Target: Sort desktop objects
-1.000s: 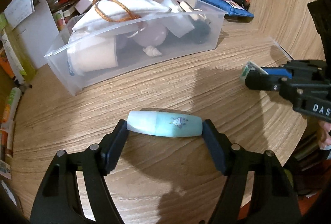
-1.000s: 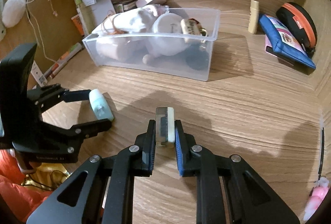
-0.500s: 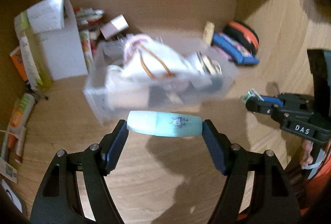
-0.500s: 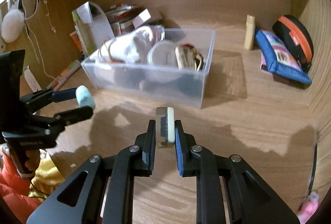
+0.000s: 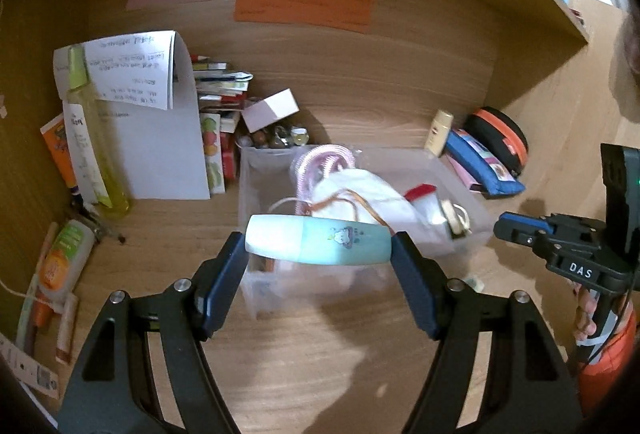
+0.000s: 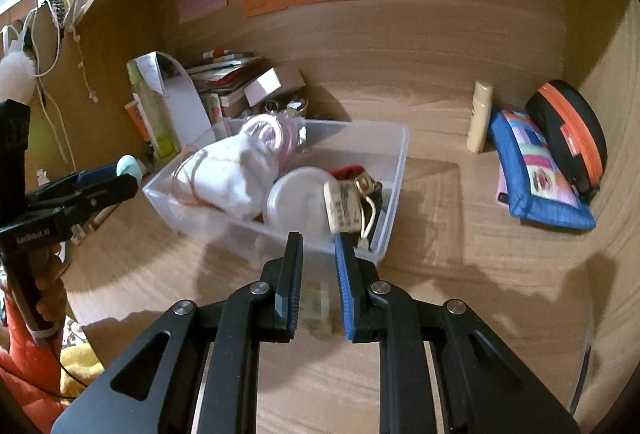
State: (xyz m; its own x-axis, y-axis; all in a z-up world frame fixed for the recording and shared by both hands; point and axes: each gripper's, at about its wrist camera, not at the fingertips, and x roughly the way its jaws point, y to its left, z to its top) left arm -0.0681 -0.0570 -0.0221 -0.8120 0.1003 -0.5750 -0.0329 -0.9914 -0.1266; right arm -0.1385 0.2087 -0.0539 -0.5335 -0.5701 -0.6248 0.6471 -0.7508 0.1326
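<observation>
My left gripper (image 5: 318, 254) is shut on a mint-green tube (image 5: 318, 241) held sideways in the air, just in front of a clear plastic bin (image 5: 256, 169). The bin holds a white cloth pouch (image 5: 360, 189), a pink coil and small items. My right gripper (image 6: 318, 258) is open; a small pale block (image 6: 317, 308) lies blurred on the desk below its jaws, near the bin's front wall (image 6: 280, 234). The left gripper and tube show in the right wrist view (image 6: 128, 169), the right gripper in the left wrist view (image 5: 520, 230).
A blue pouch (image 6: 532, 169), a black and orange case (image 6: 568, 129) and a cream tube (image 6: 480, 117) sit at the back right. Papers, boxes and a yellow-green bottle (image 5: 88, 137) stand at the back left. More tubes (image 5: 60, 258) lie at the far left.
Both grippers have risen and moved toward the bin. My right gripper has opened and the small pale block has dropped out of it. The left still holds the tube.
</observation>
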